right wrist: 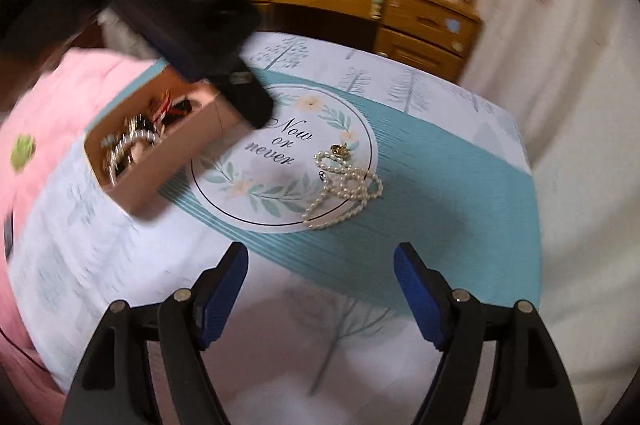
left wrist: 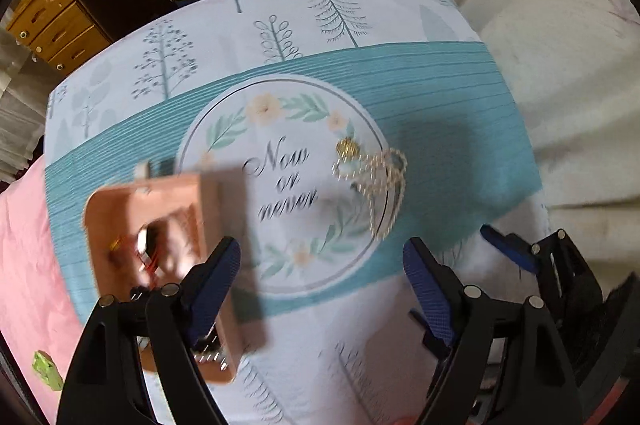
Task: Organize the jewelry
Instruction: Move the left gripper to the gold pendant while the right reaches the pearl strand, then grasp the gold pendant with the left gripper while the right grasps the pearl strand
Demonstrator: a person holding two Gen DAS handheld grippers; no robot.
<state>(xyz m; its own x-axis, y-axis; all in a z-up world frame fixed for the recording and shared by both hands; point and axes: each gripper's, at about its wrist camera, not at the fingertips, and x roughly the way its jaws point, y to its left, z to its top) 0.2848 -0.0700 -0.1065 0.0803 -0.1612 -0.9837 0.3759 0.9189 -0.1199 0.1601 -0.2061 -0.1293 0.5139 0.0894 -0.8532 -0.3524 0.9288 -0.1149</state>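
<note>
A pearl necklace (right wrist: 344, 185) with a gold clasp lies tangled on the tablecloth at the right edge of the round "Now or never" print; it also shows in the left wrist view (left wrist: 376, 181). A pink open box (right wrist: 160, 153) holding several jewelry pieces sits at the left; in the left wrist view the box (left wrist: 160, 237) is blurred, beside my left finger. My left gripper (left wrist: 320, 277) is open above the table next to the box; it also shows in the right wrist view (right wrist: 224, 65). My right gripper (right wrist: 320, 285) is open and empty, short of the necklace; it also shows in the left wrist view (left wrist: 532, 253).
The table carries a white and teal tree-print cloth (right wrist: 440, 161). A pink bedcover (right wrist: 60, 93) lies at the left with a small green object (right wrist: 22, 149) on it. A wooden dresser (right wrist: 400, 9) stands behind, white curtain (right wrist: 560, 65) at the right.
</note>
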